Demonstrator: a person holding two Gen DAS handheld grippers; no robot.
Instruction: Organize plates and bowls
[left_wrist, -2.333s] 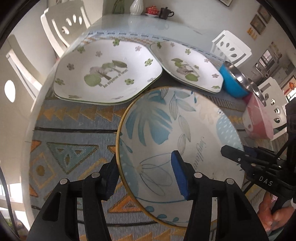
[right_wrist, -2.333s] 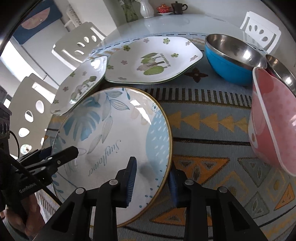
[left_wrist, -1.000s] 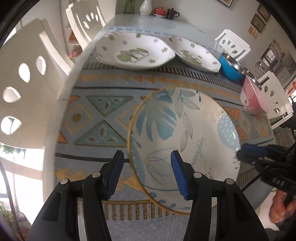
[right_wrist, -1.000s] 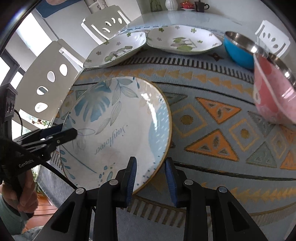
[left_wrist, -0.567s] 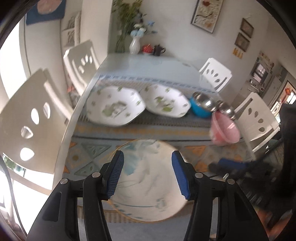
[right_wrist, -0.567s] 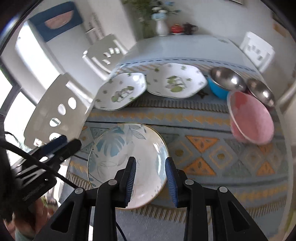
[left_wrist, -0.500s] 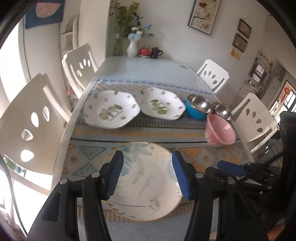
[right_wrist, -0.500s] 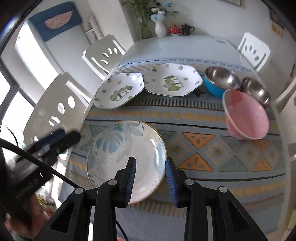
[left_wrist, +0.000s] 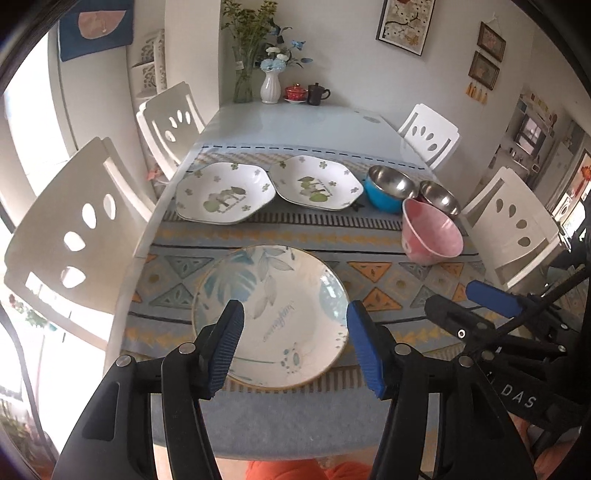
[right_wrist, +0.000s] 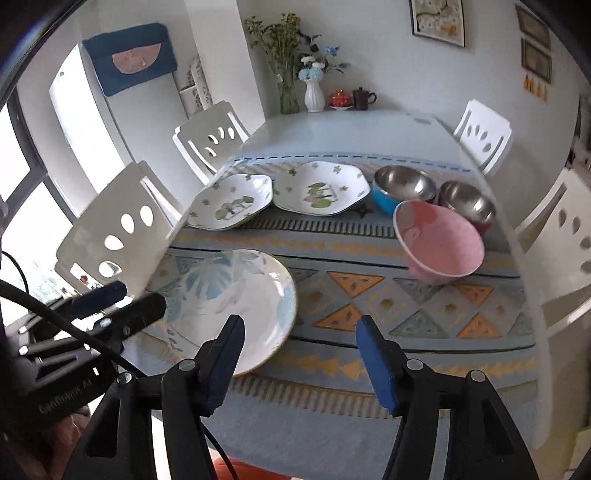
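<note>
Bowls empty: pink bowl (left_wrist: 432, 234), blue bowl (left_wrist: 388, 188), round plate (left_wrist: 271, 319) bare, left gripper (left_wrist: 295, 345) and right gripper (right_wrist: 301, 360) spread, grasping nothing.

Pale dining table (left_wrist: 295, 125), patterned runner (left_wrist: 369, 243) across it, vase (left_wrist: 270, 87) and teacups at far end

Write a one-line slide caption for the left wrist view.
Open left gripper hovers above a blue-leaf round plate on a patterned cloth, with two hexagonal plates, steel bowls and a pink bowl beyond.

The right claw's finger (right_wrist: 225, 360) hides the round plate's (right_wrist: 236, 295) rim at six o'clock; the small steel bowl (left_wrist: 439, 197) sits partly behind the pink bowl (left_wrist: 432, 236).
</note>
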